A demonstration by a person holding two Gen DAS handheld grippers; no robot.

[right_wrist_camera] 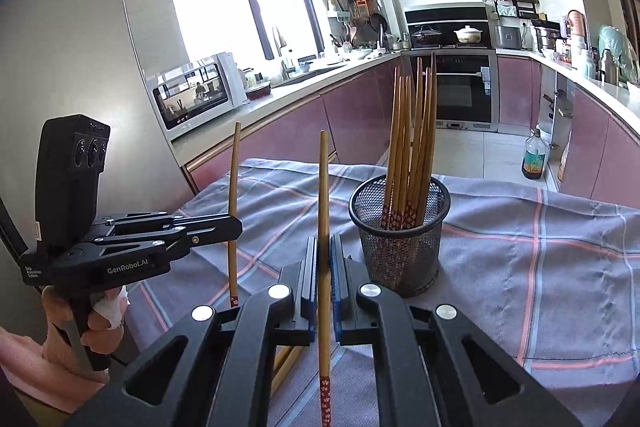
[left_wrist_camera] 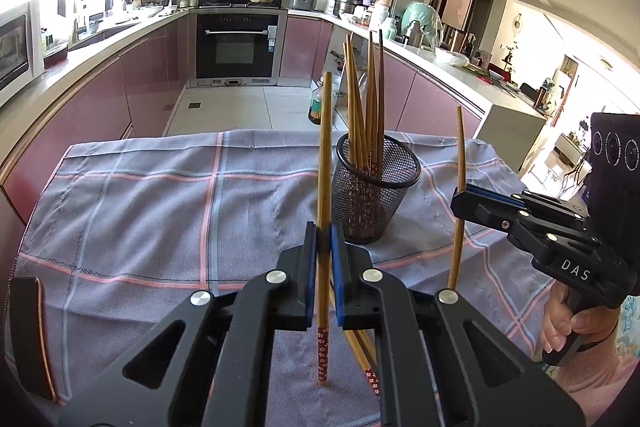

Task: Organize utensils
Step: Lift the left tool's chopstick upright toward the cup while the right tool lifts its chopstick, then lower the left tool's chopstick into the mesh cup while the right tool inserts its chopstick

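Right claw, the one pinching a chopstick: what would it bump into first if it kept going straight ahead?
Probably the mesh cup of chopsticks, slightly right of the right claw; it might slip past on the left onto the checked cloth. Depth is unclear.

**Chopsticks, holder and grippers: the tally**

Two grippers are in use, the left gripper (left_wrist_camera: 324, 239) and the right gripper (right_wrist_camera: 324, 255), each clamped on one upright chopstick: the left-held chopstick (left_wrist_camera: 325, 155) and the right-held chopstick (right_wrist_camera: 323, 195). One mesh holder (right_wrist_camera: 400, 247) stands at about one o'clock from the right gripper; it carries roughly seven chopsticks (right_wrist_camera: 412, 131), the exact number unclear where they overlap. At least two loose chopsticks (left_wrist_camera: 362, 347) lie on the one checked cloth (left_wrist_camera: 160, 207), at six o'clock.
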